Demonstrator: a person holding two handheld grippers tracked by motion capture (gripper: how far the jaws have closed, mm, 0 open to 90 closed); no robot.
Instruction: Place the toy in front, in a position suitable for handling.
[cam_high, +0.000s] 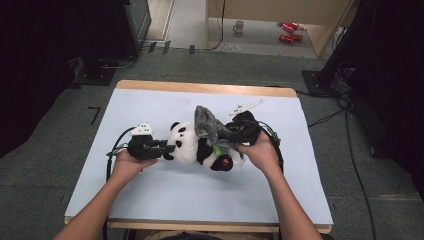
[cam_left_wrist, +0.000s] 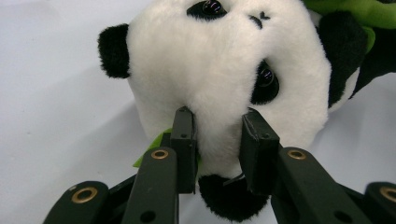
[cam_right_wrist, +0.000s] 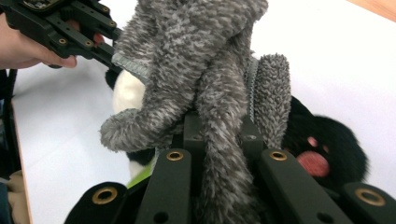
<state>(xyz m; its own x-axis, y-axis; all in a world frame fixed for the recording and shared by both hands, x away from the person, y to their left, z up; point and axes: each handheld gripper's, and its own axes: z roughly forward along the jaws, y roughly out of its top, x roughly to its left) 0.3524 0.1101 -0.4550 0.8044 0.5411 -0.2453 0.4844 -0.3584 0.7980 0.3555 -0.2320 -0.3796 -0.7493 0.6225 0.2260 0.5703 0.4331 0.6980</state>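
On the desk (cam_high: 150, 200) lies 1 plush panda (cam_high: 187, 142), white with black ears and limbs, and 1 grey fuzzy cloth piece (cam_high: 207, 124) draped over it. There are 2 claws: 1 left claw (cam_high: 165, 148) pinching the panda's head and 1 right claw (cam_high: 235, 131) clamped on the grey cloth. 2 hands hold them, 1 left hand (cam_high: 127, 162) and 1 right hand (cam_high: 260, 152). 1 white tag-like piece (cam_high: 246, 106) lies near the desk's far edge. On the floor beyond stand 1 mug (cam_high: 239, 26) and 2 red objects (cam_high: 289, 31).
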